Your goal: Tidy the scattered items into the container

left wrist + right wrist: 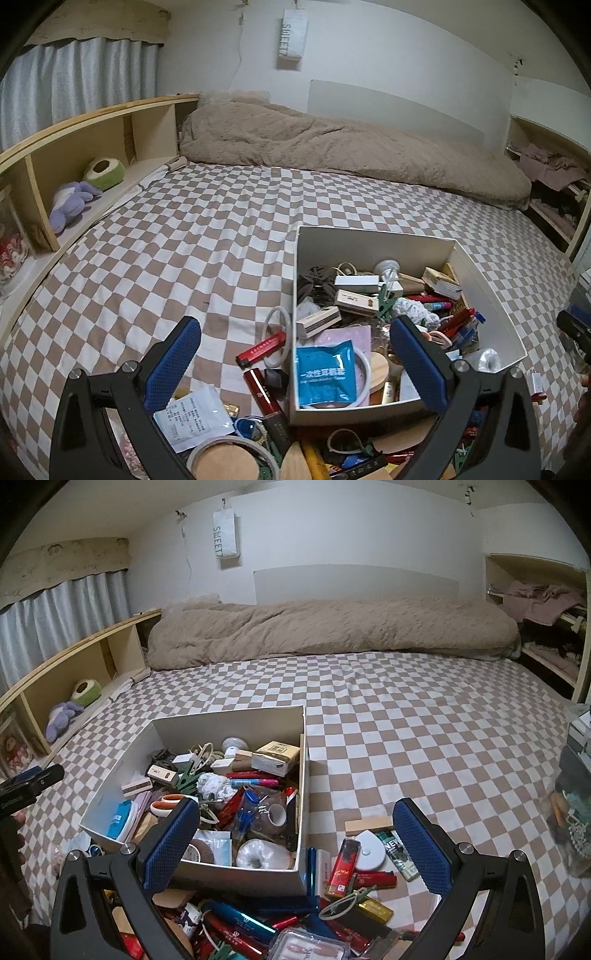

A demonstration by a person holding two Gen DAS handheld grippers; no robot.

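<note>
Both grippers, left gripper (295,354) and right gripper (295,838), hovered with fingers spread and empty over clutter on the checked bed beside the half-filled white cardboard box (236,869); single items, pinched squarely, would lift cleanest.

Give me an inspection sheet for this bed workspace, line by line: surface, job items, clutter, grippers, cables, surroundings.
Surface: checkered bedsheet, mostly bare beyond the box.
Job's things: white box already heaped with small items; blue packet leans at its near-left corner.
Clutter: loose pile in front of the box; red lighter and white ring to its left, wood block and white puck to its right.
Grippers: left gripper open, empty; right gripper open, empty.
Cables: cream cord coiled inside the box.
Surroundings: beige blanket, wooden shelf with plush toys.
</note>
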